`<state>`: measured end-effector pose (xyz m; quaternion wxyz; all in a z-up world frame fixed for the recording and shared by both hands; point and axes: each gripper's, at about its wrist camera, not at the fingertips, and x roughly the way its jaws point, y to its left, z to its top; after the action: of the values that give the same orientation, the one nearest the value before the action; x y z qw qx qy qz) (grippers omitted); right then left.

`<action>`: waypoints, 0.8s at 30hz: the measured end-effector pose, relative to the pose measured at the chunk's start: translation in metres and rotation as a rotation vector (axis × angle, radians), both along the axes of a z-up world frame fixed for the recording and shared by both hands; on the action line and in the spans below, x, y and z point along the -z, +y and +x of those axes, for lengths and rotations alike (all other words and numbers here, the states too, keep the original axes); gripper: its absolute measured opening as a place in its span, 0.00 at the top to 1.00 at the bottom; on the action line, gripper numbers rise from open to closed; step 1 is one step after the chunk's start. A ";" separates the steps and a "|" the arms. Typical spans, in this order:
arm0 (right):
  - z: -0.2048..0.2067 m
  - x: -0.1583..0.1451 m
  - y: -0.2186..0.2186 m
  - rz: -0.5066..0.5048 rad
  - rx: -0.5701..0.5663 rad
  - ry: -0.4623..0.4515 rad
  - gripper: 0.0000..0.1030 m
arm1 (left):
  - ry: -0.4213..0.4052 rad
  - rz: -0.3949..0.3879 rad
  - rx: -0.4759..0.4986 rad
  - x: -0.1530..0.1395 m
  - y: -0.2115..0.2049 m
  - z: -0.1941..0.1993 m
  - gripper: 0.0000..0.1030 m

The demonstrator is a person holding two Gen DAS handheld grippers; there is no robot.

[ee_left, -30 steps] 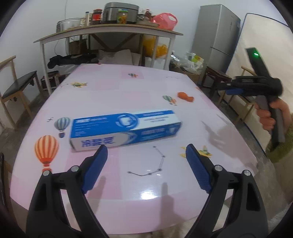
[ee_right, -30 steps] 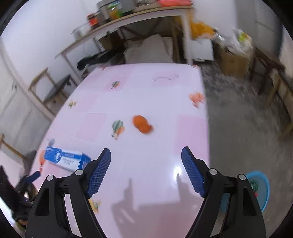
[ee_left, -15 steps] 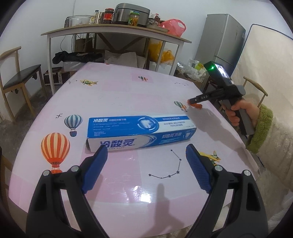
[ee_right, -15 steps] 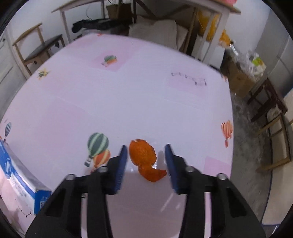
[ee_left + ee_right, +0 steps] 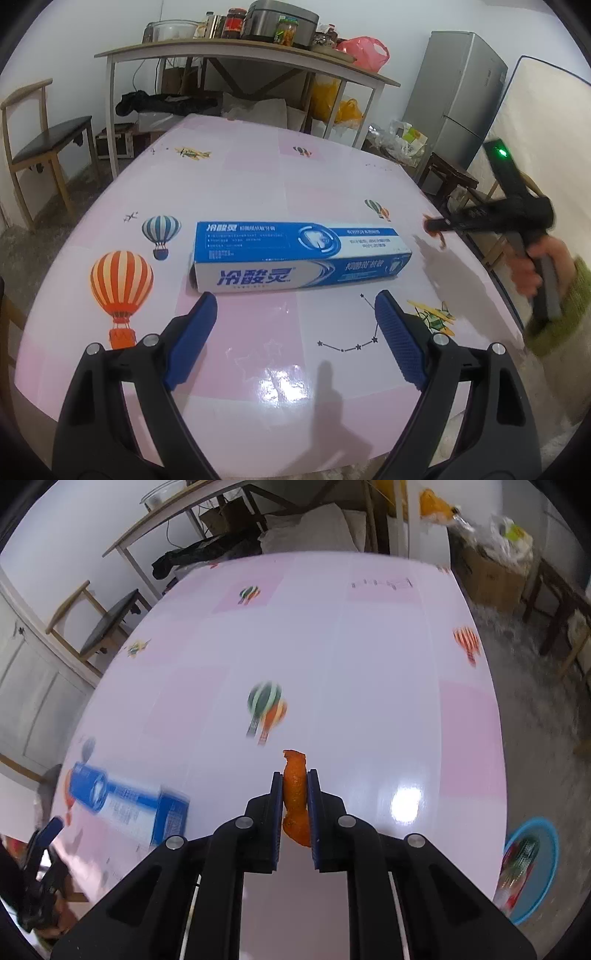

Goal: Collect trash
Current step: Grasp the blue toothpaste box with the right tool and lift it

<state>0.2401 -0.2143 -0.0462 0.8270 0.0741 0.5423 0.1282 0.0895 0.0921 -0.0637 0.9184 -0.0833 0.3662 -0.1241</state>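
Orange peel, loose on the pink surface half a second ago, is now pinched in the right gripper at lower centre; the toothpaste box is faced by the spread, empty left gripper, so one piece is secured

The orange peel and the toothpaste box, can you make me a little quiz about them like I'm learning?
1. True or false: the right tongs are shut on the orange peel.
2. Which tongs are open? A) left B) right
3. Fill in: the toothpaste box lies on the pink ____.

Key: 1 true. 2 A, the left tongs. 3 table.
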 end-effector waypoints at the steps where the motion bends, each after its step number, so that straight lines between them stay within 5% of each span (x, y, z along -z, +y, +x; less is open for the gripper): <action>1: -0.009 0.001 0.000 0.006 -0.001 0.008 0.85 | 0.006 -0.002 0.001 0.001 0.000 0.000 0.19; 3: -0.019 -0.001 0.000 -0.007 -0.013 -0.003 0.81 | 0.015 -0.001 0.004 0.002 -0.001 -0.002 0.19; 7: -0.033 -0.027 0.006 -0.038 -0.061 -0.105 0.56 | 0.010 0.022 0.013 0.001 -0.005 -0.006 0.19; 14: -0.008 -0.051 0.058 0.107 -0.205 -0.135 0.54 | 0.013 0.003 -0.008 0.000 -0.004 -0.013 0.19; 24: 0.025 -0.005 0.132 0.196 -0.350 0.058 0.54 | 0.027 -0.017 -0.027 0.002 0.013 -0.019 0.20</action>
<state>0.2650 -0.0820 -0.0415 0.7649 0.0624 0.5555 0.3201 0.0701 0.1046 -0.0661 0.9143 -0.0977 0.3762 -0.1135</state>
